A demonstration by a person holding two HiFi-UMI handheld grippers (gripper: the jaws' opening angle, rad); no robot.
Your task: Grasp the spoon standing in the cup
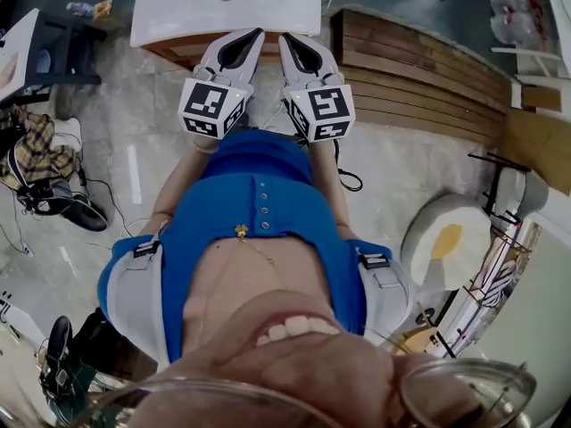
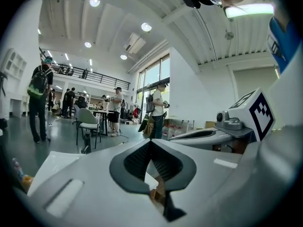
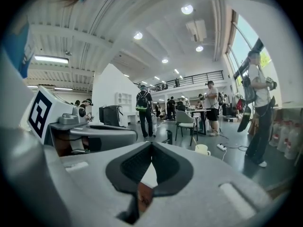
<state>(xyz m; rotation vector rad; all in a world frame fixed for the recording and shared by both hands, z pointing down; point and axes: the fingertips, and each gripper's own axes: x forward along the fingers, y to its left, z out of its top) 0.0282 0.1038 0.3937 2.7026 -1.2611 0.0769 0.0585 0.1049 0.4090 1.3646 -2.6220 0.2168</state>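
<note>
Side by side, left gripper point(image 1: 253, 33) and right gripper point(image 1: 287, 39) hold ribbed fingers point(image 2: 137, 161) together.

Left gripper point(image 2: 150, 143): I see a smooth, matt grey plastic shell.
Pads point(image 2: 137, 161): black, ribbed, matt.
Right gripper point(image 3: 151, 144): the same matt grey plastic.
Table point(image 1: 178, 7): smooth white top, with a slight sheen.
Platform point(image 1: 419, 69): bare wood planks.
Floor point(image 1: 134, 141): polished stone look, and I catch reflections.
Shirt point(image 1: 259, 203): blue cloth.
Cup point(image 3: 202, 149): pale and smooth; I can't tell the material.
</note>
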